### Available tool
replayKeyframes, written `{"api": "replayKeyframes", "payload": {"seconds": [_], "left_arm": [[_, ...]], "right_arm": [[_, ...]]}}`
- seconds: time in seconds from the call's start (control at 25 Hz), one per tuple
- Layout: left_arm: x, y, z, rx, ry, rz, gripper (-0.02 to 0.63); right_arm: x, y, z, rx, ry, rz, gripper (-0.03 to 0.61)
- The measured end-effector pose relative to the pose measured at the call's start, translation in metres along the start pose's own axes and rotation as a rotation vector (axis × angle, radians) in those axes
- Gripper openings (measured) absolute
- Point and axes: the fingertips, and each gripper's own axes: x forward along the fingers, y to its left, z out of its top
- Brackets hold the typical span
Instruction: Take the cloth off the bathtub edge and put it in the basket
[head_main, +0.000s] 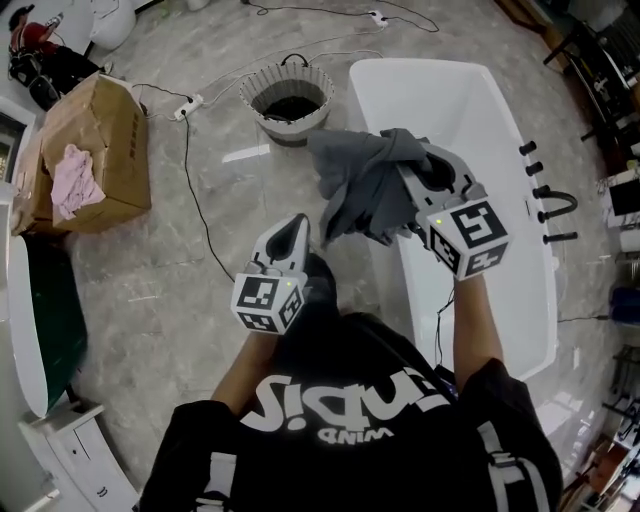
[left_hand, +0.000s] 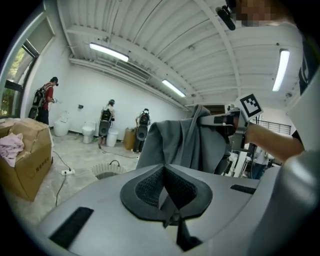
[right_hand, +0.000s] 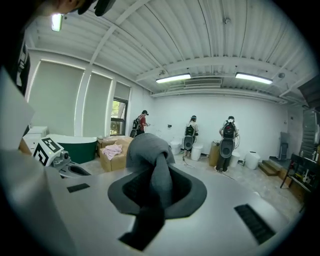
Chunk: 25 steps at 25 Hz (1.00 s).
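Note:
A grey cloth hangs bunched in the air between the white bathtub and the floor, clear of the tub edge. My right gripper is shut on it. In the right gripper view the cloth runs up out of the jaws and folds over in front. The round white basket with a dark inside stands on the floor beyond the cloth, at the tub's far left corner. My left gripper is held lower and to the left, shut with nothing in it. In its own view the cloth hangs ahead and the basket lies low left.
A cardboard box with a pink cloth stands at the left. A black cable and power strip lie on the floor near the basket. A dark green tub is at the left edge. Black taps stand beside the tub. People stand at the far wall.

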Motion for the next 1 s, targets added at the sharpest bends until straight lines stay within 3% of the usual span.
{"api": "replayKeyframes", "payload": {"seconds": [0.28,0.64,1.0], "left_arm": [[0.045,0.074,0.037,-0.011,-0.009,0.033,0.014],[0.102,0.157,0.09,0.031,-0.017,-0.003,0.014],[0.16,0.217,0.114,-0.001,-0.03,0.015,0.014]], "right_arm": [[0.097,-0.027,0.043,-0.016,-0.033,0.034,0.03],[0.203,-0.067,0.087,-0.034,-0.051,-0.014,0.028],[0.292,-0.128,0.154,-0.067,-0.142,-0.046,0.026]]}}
